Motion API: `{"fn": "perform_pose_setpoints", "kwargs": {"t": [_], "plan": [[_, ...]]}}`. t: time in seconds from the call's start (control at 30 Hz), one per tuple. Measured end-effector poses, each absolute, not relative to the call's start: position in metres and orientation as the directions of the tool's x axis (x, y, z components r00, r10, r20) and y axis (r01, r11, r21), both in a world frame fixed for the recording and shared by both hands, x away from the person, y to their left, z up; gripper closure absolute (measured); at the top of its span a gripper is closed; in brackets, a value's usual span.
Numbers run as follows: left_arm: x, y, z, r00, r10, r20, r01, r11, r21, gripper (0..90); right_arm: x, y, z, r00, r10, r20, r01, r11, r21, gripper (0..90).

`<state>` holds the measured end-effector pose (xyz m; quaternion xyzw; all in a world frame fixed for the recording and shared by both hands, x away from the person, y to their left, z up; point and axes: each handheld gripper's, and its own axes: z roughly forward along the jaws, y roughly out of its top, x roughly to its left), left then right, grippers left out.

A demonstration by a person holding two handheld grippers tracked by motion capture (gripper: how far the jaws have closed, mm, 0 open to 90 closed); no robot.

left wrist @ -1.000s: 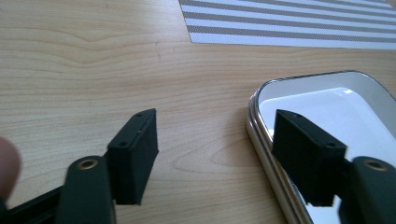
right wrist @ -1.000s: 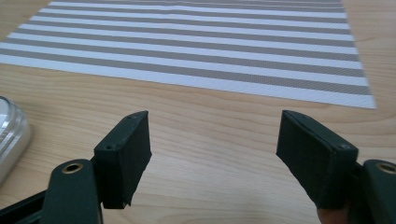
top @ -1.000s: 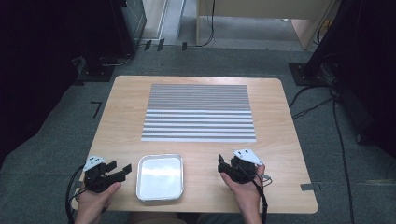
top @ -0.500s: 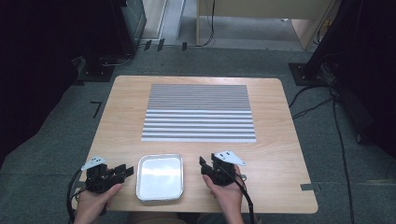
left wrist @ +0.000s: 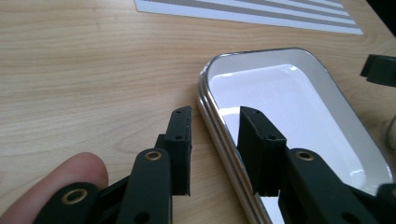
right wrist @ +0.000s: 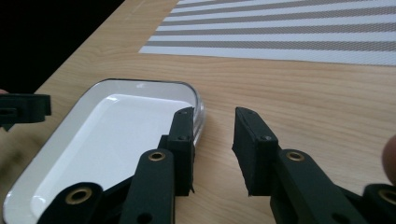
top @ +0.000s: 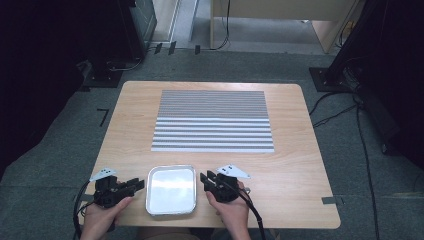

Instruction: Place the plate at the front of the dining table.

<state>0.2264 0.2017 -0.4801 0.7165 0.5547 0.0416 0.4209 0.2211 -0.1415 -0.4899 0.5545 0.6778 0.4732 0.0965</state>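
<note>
The left tongs (top: 134, 185) sit at the near left of the desk (top: 300, 165), their jaws partly open and just now closing, astride the left rim of the white tray (top: 171, 189). In the left gripper view (left wrist: 215, 140) one jaw stands outside the rim on the wood and the other over the tray's floor, with a gap on both sides of the rim, so the pads do not press on it. A fingertip (left wrist: 60, 175) shows beside the outer jaw.

The right tongs (top: 204, 179) face them across the tray, also partly open and just now closing. In the right gripper view (right wrist: 212, 135) the left-hand jaw stands over the tray (right wrist: 116, 140) at its rim and the other jaw is over bare wood; whether that jaw touches the rim I cannot tell, and nothing is gripped.

The tray lies flat between the two tongs, at the near edge of the desk. Beyond both tongs, toward the middle of the desk, lies a grey-and-white striped mat (top: 214, 120), well apart from the tray.
</note>
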Motion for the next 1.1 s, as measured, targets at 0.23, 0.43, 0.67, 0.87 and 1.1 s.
{"fn": "perform_pose_setpoints", "kwargs": {"t": [0.23,0.43,0.67,0.87,1.1], "plan": [[0.226,0.195,-0.482,0.421,0.818,-0.392,0.763,-0.085,0.641,75.8,0.221,-0.133,-0.491,-0.357,0.798,0.486,0.72,-0.096,0.687,78.9],[0.227,0.195,-0.482,0.425,0.797,-0.43,0.779,-0.08,0.621,77.5,0.222,-0.128,-0.495,-0.347,0.791,0.504,0.74,-0.099,0.665,82.1],[0.228,0.195,-0.484,0.44,0.779,-0.446,0.792,-0.104,0.601,83.4,0.224,-0.125,-0.498,-0.327,0.785,0.526,0.767,-0.105,0.633,86.7],[0.228,0.195,-0.485,0.442,0.776,-0.45,0.799,-0.112,0.591,86.1,0.224,-0.123,-0.5,-0.313,0.789,0.529,0.781,-0.103,0.616,88.2],[0.228,0.194,-0.484,0.439,0.781,-0.445,0.796,-0.109,0.595,87.4,0.223,-0.123,-0.5,-0.288,0.79,0.541,0.792,-0.121,0.598,88.8]]}}
